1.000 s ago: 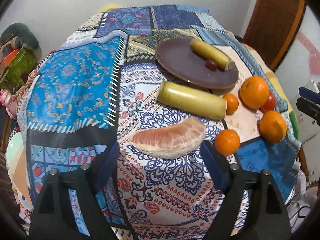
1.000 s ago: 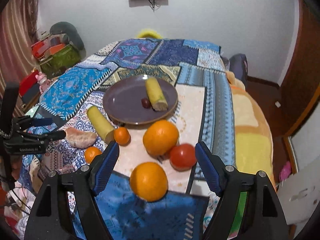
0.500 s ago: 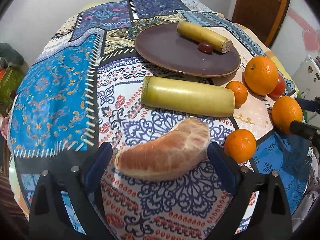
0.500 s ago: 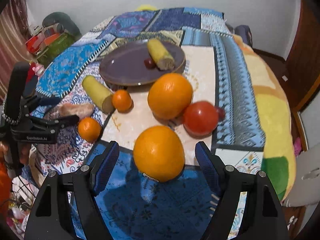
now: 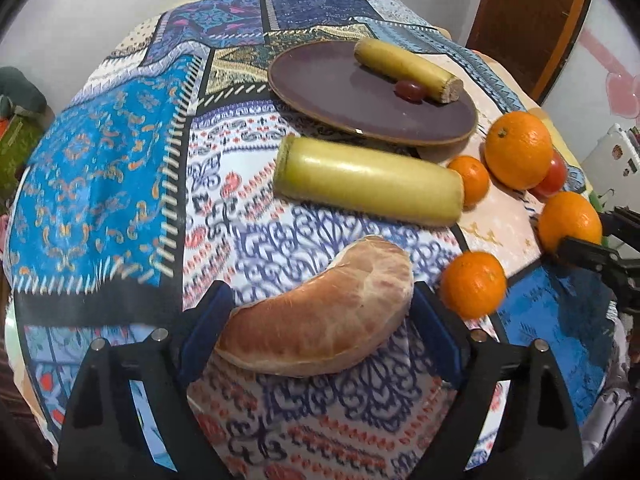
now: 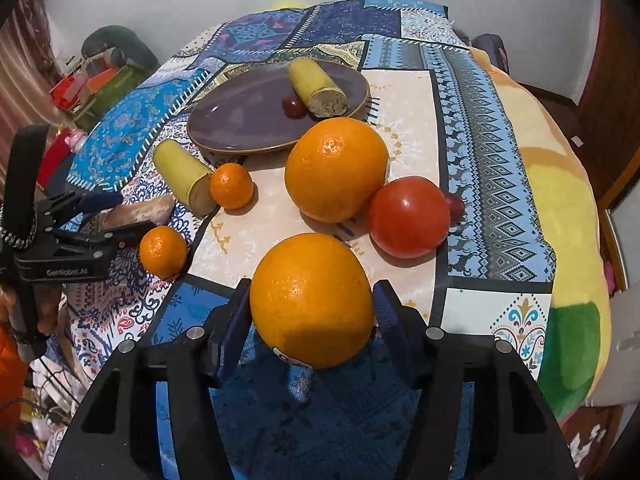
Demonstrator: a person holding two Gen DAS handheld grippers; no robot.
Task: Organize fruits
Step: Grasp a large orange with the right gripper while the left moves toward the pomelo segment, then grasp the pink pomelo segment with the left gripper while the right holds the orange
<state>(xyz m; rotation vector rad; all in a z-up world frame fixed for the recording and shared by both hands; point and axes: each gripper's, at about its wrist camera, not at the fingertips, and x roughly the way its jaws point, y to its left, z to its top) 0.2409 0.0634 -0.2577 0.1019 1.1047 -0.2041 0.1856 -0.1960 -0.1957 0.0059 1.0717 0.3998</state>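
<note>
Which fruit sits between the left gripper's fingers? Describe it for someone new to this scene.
Start at the purple plate, then come nearer past the long yellow-green cylinder. The pomelo segment lies between the left gripper fingers: the only peeled, pinkish crescent among round oranges.
</note>
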